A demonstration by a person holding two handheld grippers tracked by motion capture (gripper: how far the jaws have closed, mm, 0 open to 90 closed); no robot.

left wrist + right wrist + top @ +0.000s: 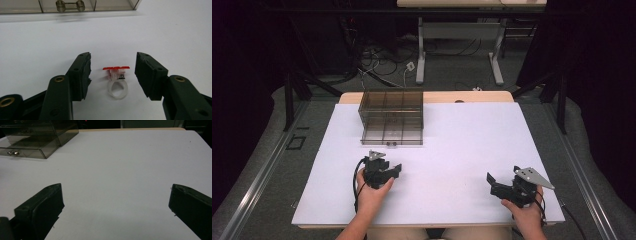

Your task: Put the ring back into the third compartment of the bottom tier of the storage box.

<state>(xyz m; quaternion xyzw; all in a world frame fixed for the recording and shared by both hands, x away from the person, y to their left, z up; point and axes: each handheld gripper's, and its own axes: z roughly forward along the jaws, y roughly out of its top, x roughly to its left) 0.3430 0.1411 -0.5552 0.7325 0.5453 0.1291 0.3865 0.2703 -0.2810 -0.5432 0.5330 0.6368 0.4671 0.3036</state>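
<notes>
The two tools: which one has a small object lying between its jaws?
The left tool: a small clear plastic ring with a red top lies between its jaws, untouched. The right tool has only bare white table between its jaws.

Your left hand and its gripper cover the small ring toy from above; the smoky drawer box is cut off by the top edge, its contents too dim to tell

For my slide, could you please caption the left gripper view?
Left gripper open around a small ring with a red top lying on the white table, pads not touching it; smoky drawer box behind.
</notes>
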